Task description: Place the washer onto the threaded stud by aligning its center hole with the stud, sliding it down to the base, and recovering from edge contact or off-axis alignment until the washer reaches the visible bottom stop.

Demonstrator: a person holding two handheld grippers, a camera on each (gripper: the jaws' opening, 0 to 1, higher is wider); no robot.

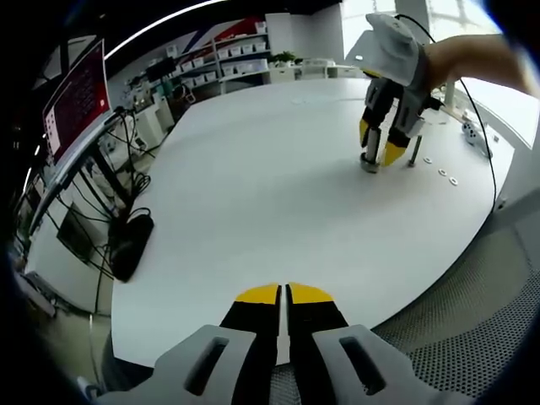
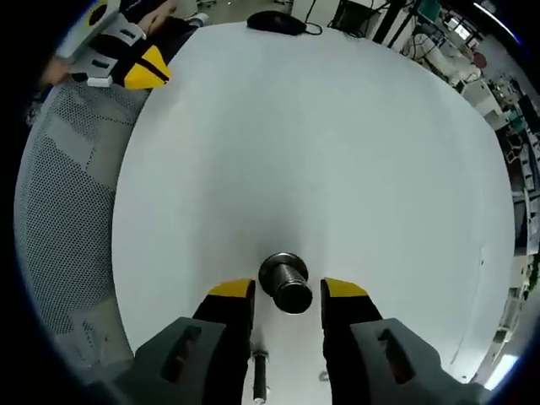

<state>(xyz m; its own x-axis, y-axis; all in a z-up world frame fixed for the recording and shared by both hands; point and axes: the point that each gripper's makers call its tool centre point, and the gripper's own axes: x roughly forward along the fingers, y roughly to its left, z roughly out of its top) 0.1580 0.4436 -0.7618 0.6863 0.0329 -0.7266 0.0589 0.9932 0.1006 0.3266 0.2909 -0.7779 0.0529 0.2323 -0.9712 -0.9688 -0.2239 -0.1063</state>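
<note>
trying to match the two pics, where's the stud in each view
Left gripper view: the stud stands far upper right on the white table, between the right gripper's yellow tips.
Right gripper view: it sits bottom centre, between that gripper's open jaws.
Shared landmark: the left gripper, top left in the right gripper view, bottom centre in its own.

A: Lighting's pretty bright and even here. The white desk (image 1: pixel 253 194) nearly blows out, with daylight pouring in from the windows (image 1: pixel 447 21) at the top right of the left gripper view.

B: Yeah, shadows are super soft. There's just a faint grey patch under the metal cylinder (image 2: pixel 287 283) in the right gripper view.

A: Fisheye warp is heavy, the desk edge bows hard. The shelves (image 1: pixel 228 63) at the back look small and mushy.

B: Centre's sharp though, no motion blur.
</note>
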